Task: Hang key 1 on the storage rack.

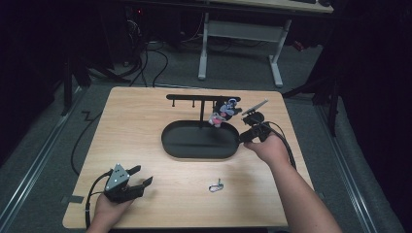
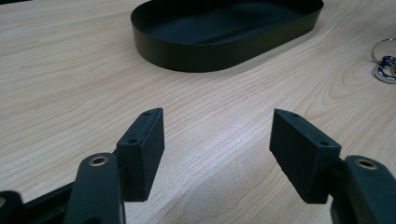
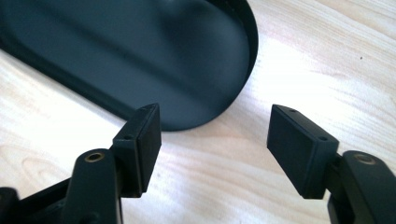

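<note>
Right claw point(image 1: 241, 137) sits at the tray's right end, its jaws spread with nothing between them; the right gripper view looks down past the two pads at the tray's rounded end and bare wood. Left claw point(image 1: 141, 177) rests low at the near left corner of the desk point(image 1: 141, 126), jaws also spread and empty, aimed toward the tray.

The work in hand looks like hanging small key charms on the rack point(image 1: 201, 99), a black T-bar with short pegs rising from the back of the oval tray point(image 1: 199, 141). One soft toy charm point(image 1: 224, 112) already hangs at the bar's right end, just beside the right claw. The loose one, a small metal clip point(image 1: 215, 185), lies flat on the desk near the front edge, between the two hands and well apart from the tray; its bright ring point(image 2: 385, 65) shows at the right border of the left gripper view.

I judge the clip light, stiff and slippery: thin metal lying flat gives the pads little to bite. Pinching across the ring or the clip's body, from above, seems safest; a shallow approach may just skate it along the wood.

Open desk surrounds the clip on all sides, though the front edge is near, so a nudge toward the person could push it off. The tray's wall and the hanging toy crowd the rack's right end; the left pegs stand free.
</note>
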